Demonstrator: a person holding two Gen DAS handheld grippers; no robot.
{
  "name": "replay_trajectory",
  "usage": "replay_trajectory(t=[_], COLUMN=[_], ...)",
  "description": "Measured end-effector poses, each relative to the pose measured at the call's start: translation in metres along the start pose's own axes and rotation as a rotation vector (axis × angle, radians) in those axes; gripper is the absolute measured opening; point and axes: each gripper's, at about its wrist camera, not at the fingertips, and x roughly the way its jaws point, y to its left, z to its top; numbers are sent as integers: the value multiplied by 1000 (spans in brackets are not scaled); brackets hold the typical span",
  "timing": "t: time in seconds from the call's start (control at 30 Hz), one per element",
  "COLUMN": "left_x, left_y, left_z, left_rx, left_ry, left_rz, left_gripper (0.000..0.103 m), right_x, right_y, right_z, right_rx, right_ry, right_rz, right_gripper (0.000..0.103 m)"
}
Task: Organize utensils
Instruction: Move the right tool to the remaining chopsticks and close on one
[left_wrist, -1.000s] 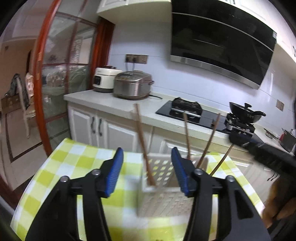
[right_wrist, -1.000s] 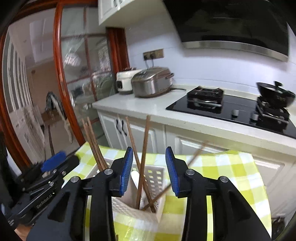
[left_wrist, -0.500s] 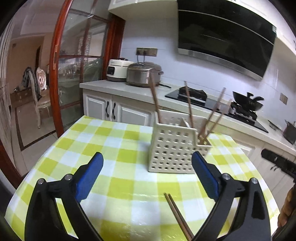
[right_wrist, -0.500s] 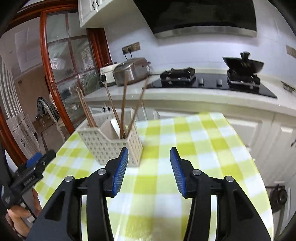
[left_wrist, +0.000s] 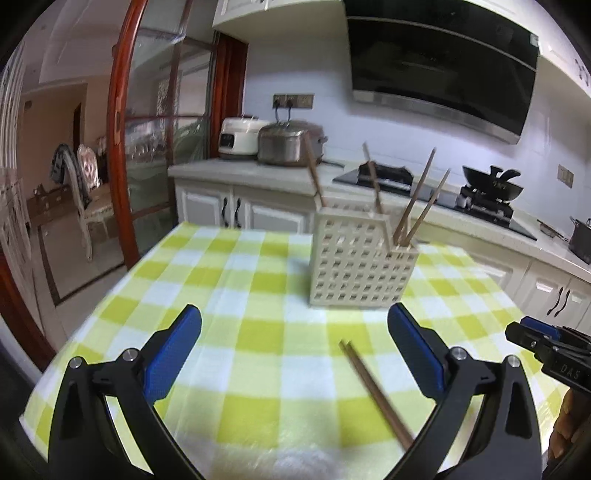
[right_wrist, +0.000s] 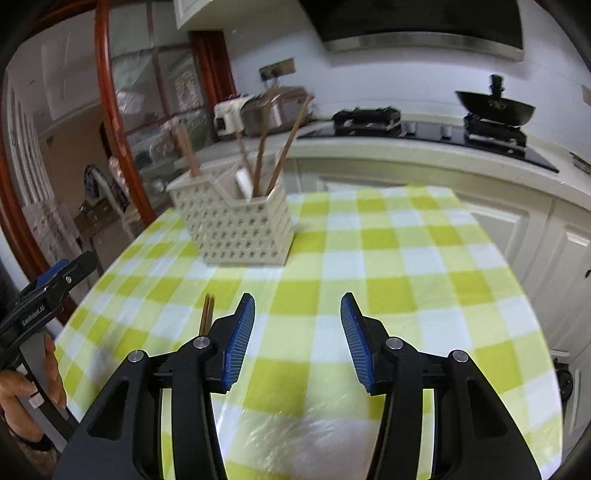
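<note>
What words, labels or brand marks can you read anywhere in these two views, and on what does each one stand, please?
"GenRobot.AI": white print along the side of the left gripper, seen in the right wrist view.
"DAS": partial white print on the right gripper, cut off at the picture's edge.
The white rice cooker's front panel is too blurred to read.

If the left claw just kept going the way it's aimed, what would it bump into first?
Probably the pair of chopsticks lying on the checked tablecloth between the open fingers of the left claw. The white holder stands farther ahead, though depth is hard to judge.
</note>
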Motion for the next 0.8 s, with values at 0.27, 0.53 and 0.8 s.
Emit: replay_trajectory(t=[0.27, 0.53, 0.8], left_x=[3, 14, 15], left_y=[34, 46, 44], left_z=[-25, -44, -46], left_rx=[-26, -10, 34], left_ry=[43, 100, 99], left_rz=[26, 23, 32], left_gripper=[98, 98, 98], right_x=[33, 71, 100], right_y=[23, 68, 93], right_z=[-14, -21, -17], right_rx=[-35, -159, -243], right_ry=[79, 170, 239], right_rz=[15, 54, 79], right_gripper=[47, 35, 19])
